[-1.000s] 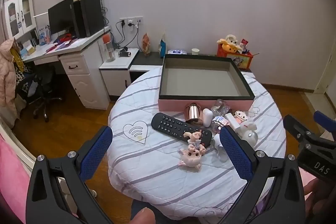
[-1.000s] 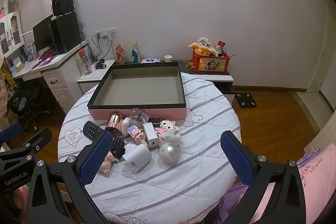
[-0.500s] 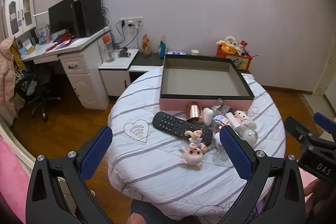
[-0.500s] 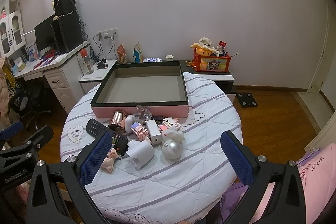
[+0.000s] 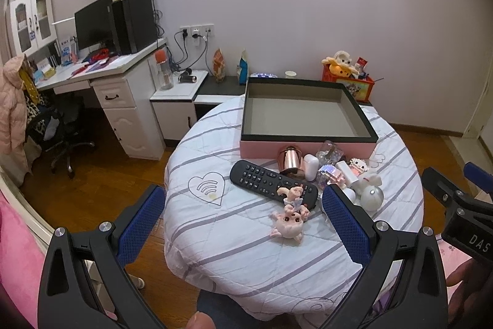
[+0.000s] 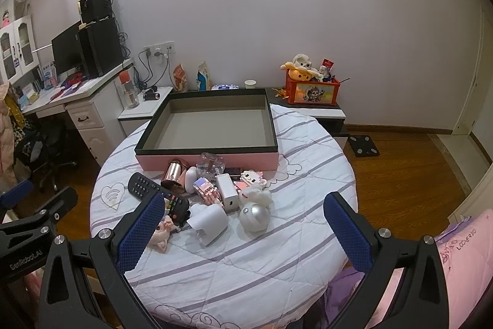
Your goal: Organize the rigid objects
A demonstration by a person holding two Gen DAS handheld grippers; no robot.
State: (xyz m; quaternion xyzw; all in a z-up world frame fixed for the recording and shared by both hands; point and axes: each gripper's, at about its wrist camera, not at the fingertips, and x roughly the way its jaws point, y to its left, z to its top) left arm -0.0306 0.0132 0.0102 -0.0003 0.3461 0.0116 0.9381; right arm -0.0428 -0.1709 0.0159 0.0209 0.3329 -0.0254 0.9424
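Observation:
A round table [image 5: 234, 245] with a striped white cloth carries an empty pink box [image 5: 305, 144] with a black rim at its far side. In front of the box lies a cluster: a black remote [image 5: 271, 184], a rose-gold cup [image 5: 289, 160] on its side, a pink pig figurine [image 5: 289, 221], a white ball toy [image 6: 255, 216], a white charger [image 6: 210, 221] and a white power block [image 6: 227, 191]. My left gripper [image 5: 243, 221] hangs open near the table's front left. Open as well, my right gripper [image 6: 245, 227] is above the front right. Neither holds anything.
A white desk [image 5: 101, 76] with a monitor and speakers stands at the left, an office chair [image 5: 58, 131] beside it. A low cabinet behind the table bears a red toy crate [image 6: 311, 90]. Wooden floor [image 6: 406, 174] lies to the right. A pink fabric edge [image 5: 18, 276] is at lower left.
Both views have shifted slightly, the table sitting a little farther and higher in frame. Both grippers stay open and no object on the table has moved.

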